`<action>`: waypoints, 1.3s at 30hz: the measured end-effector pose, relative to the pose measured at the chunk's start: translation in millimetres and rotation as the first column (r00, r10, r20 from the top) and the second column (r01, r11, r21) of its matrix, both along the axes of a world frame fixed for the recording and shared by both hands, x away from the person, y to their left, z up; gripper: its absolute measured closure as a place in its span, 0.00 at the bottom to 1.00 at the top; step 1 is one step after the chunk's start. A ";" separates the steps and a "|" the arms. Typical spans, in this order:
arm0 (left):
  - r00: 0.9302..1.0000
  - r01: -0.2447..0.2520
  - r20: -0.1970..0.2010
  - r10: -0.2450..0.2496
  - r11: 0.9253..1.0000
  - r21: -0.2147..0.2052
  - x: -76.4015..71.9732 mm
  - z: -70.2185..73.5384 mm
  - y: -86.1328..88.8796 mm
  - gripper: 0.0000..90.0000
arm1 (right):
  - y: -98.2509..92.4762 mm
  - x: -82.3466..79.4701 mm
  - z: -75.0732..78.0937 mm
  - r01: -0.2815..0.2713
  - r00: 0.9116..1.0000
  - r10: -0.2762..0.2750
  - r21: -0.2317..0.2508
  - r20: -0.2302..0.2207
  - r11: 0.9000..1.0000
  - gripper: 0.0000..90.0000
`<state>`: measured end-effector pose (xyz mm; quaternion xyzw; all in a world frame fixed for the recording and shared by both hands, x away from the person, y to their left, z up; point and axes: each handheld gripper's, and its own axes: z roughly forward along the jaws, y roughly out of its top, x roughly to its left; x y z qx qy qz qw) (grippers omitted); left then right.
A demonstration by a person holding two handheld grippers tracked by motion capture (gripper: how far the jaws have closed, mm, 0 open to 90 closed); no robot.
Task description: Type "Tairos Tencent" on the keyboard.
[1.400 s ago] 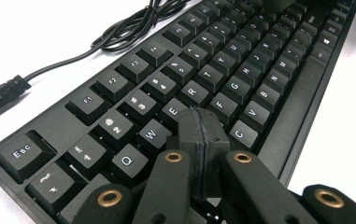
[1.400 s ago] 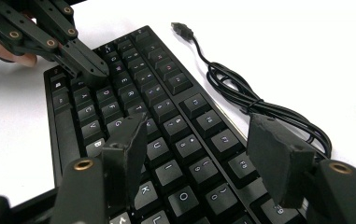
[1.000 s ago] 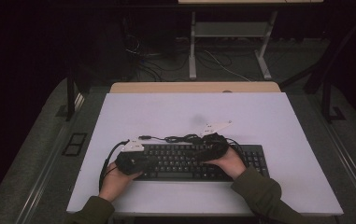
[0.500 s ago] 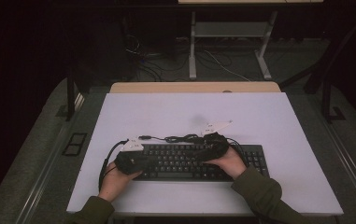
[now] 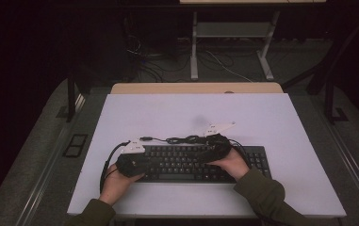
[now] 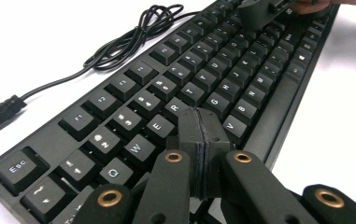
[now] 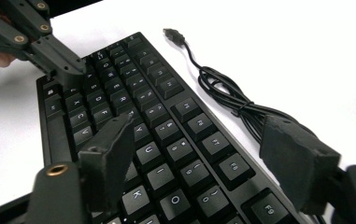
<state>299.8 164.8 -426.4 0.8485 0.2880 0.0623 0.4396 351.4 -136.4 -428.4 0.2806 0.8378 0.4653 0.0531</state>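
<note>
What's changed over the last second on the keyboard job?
The right gripper has just been opening its jaws; nothing is between them but the keys below. The left gripper has stayed shut, tips at the keys. Both hands, the keyboard and its coiled cable have kept their places.

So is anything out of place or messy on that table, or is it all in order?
Nothing is spilled or broken. The one untidy thing is the keyboard's cable: it lies in a loose tangle on the table behind the keys, its plug connected to nothing. The keyboard itself sits square to the table edge.
</note>
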 end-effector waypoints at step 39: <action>0.988 0.149 -0.034 -0.149 0.989 0.016 -14.7 -5.9 -27.3 0.99 | 2.7 2.0 -2.0 0.010 0.999 -0.009 -0.010 0.030 1.000 0.13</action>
